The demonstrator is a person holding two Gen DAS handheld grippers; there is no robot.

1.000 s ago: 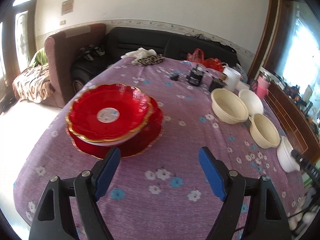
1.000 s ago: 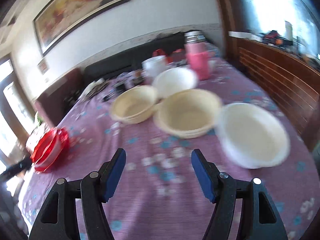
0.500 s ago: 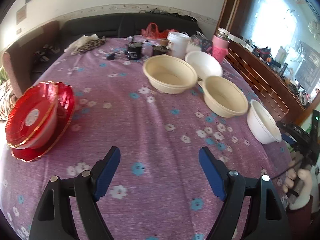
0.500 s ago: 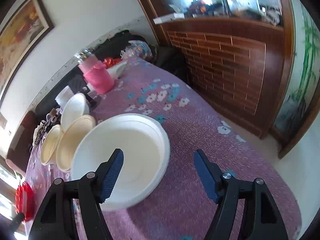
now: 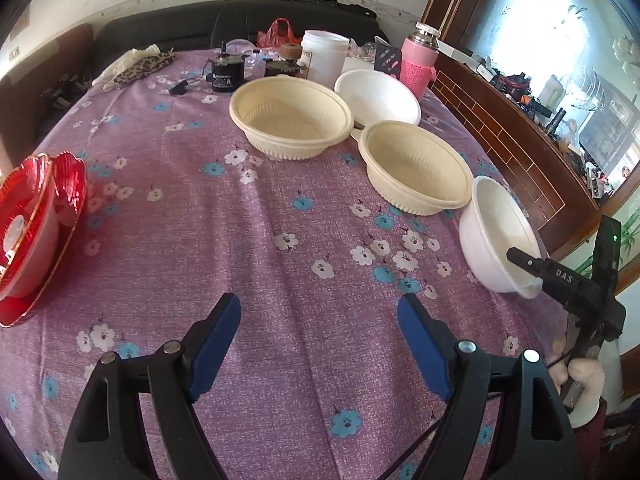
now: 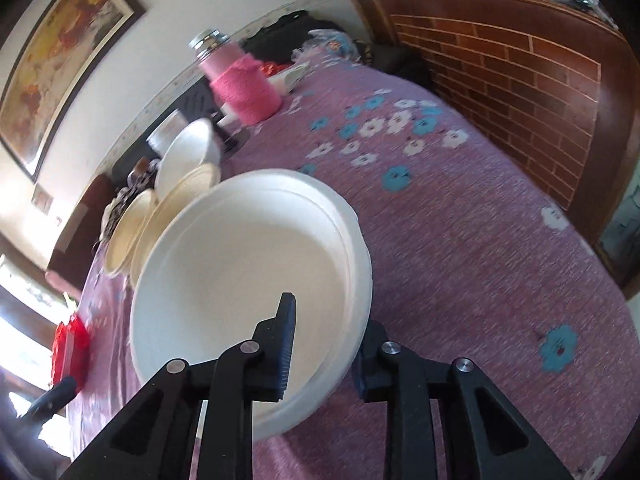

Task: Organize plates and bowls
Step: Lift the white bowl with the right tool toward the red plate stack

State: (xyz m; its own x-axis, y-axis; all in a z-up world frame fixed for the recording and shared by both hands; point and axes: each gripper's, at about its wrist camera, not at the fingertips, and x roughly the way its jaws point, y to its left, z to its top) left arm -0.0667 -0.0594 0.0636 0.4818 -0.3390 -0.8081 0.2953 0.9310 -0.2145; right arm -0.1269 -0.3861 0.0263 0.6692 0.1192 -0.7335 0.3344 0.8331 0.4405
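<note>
White bowl (image 6: 248,280), near table edge on my right side: rim caught between the fingers of my right gripper (image 6: 320,344), one finger inside the bowl, the other outside under the rim, jaws drawn narrow on it. Same bowl seen from the left wrist (image 5: 496,232), with a black fingertip (image 5: 524,260) of my right gripper reaching over its near rim.

Cream bowl (image 5: 416,168), just beside the white bowl, farther in on the table. Second cream bowl (image 5: 292,118), larger, beyond it. Second white bowl (image 5: 378,96), behind and between the two cream ones, close against them.

Red plates (image 5: 36,224), stacked with gold-edged rims, at the table's left edge, well apart from the bowls.

Left gripper (image 5: 320,340): my fingers spread wide, holding nothing, hovering over bare cloth at the near side of the table.

Tablecloth (image 5: 240,240), purple with white and blue flowers, covering the table.

Pink flask (image 5: 418,62) with metal cap, white tub (image 5: 324,58) and small dark items at the far end. Dark sofa (image 5: 192,28) behind the table. Framed painting (image 6: 60,52) on the wall.
</note>
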